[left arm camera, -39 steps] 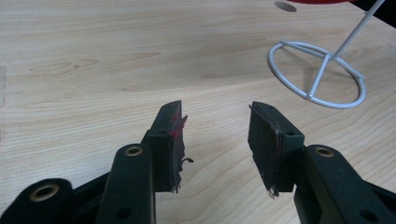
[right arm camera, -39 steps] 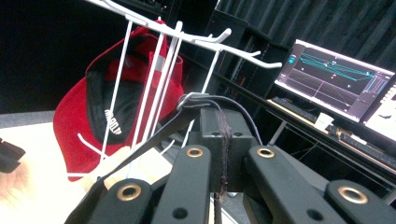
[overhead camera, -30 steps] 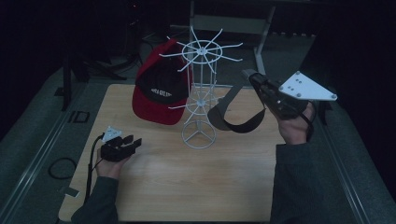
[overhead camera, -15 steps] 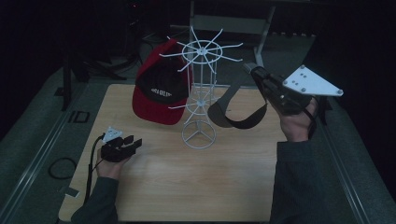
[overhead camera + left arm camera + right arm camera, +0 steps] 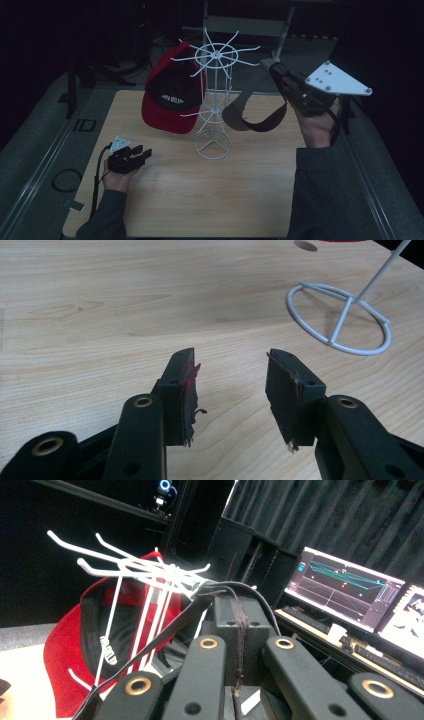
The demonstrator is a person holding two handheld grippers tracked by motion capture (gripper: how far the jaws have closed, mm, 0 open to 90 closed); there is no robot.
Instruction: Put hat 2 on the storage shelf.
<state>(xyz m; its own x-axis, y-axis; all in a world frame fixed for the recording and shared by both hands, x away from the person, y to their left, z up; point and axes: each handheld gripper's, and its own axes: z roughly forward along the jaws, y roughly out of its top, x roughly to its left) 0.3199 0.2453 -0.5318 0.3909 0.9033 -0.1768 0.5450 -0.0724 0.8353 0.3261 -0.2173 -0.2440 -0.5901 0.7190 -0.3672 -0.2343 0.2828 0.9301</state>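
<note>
Two caps are in play at one white wire rack (image 5: pixel 212 102), which stands upright near the middle of the wooden table (image 5: pixel 200 200) on its ring base. One red and black cap (image 5: pixel 172 95) hangs on the rack's left side, against its hooks, at the far left of the table. The second, a dark grey cap (image 5: pixel 252 112), hangs in the air just right of the rack, held by its edge.

The right gripper (image 5: pixel 274 67) is raised at the far right, above the table, its jaws pressed together on the dark grey cap's edge; in the right gripper view the thin dark fabric (image 5: pixel 175 625) is pinched between the closed pads right next to the rack's top hooks (image 5: pixel 130 565), with the red cap (image 5: pixel 65 645) behind them on the left.

The left gripper (image 5: pixel 142 154) rests low on the near left of the table, well apart from the rack. In the left gripper view its two jaws stand apart with nothing between them, over bare wood, the rack's ring base (image 5: pixel 340 320) farther off to the right
</note>
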